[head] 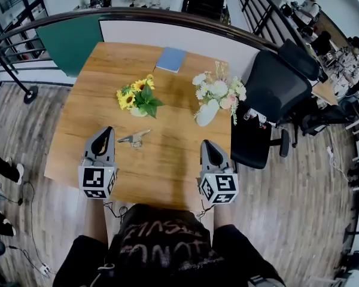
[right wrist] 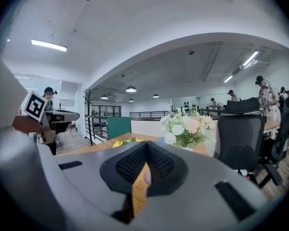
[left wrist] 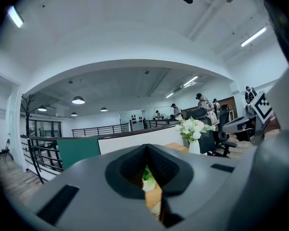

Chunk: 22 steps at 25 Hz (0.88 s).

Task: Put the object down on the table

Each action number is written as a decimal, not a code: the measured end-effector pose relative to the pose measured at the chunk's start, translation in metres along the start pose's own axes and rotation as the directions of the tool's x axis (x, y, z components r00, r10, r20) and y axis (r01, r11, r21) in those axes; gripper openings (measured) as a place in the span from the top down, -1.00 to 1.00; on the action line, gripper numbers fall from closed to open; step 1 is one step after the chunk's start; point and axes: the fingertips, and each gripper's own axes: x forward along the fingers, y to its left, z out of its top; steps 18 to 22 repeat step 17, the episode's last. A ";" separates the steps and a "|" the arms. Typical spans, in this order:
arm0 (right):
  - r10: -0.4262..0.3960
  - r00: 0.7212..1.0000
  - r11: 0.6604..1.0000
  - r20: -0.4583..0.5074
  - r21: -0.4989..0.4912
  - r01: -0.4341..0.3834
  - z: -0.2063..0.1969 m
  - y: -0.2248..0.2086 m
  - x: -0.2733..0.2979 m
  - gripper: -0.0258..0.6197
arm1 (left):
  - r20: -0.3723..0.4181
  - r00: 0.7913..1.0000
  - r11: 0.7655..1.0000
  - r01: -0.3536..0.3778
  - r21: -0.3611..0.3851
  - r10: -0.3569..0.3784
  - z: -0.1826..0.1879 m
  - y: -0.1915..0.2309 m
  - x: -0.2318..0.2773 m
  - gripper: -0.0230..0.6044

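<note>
A small grey metal object (head: 134, 138) lies on the wooden table (head: 167, 172), just right of my left gripper (head: 108, 130). That gripper is shut with nothing in it, its tip close beside the object but apart from it. In the left gripper view its jaws (left wrist: 146, 146) meet at the tip, and the object is hidden from that camera. My right gripper (head: 206, 143) hovers over the table's right front part. Its jaws (right wrist: 146, 144) also meet, with nothing between them.
A pot of sunflowers (head: 137, 97) and a white vase of pale flowers (head: 217, 94) stand mid-table beyond the grippers. A blue notebook (head: 171, 59) lies at the far edge. A black office chair (head: 275, 94) stands at the table's right side. People sit at desks at the far right.
</note>
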 end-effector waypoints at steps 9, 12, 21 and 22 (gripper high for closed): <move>-0.006 1.000 1.000 0.017 -0.005 0.007 0.004 -0.003 -0.002 0.91 | -0.016 0.999 1.000 -0.027 0.000 0.027 -0.011 0.006 -0.001 0.89; -0.005 1.000 1.000 0.022 0.015 0.005 0.004 -0.004 -0.001 0.91 | -0.019 0.999 0.999 -0.036 0.008 0.036 -0.011 0.009 -0.002 0.89; -0.007 1.000 1.000 0.026 0.001 0.007 0.006 -0.004 0.002 0.91 | -0.022 0.999 0.998 -0.046 0.030 0.046 -0.010 0.013 -0.001 0.89; -0.007 1.000 1.000 0.026 0.001 0.007 0.006 -0.004 0.002 0.91 | -0.022 0.999 0.998 -0.046 0.030 0.046 -0.010 0.013 -0.001 0.89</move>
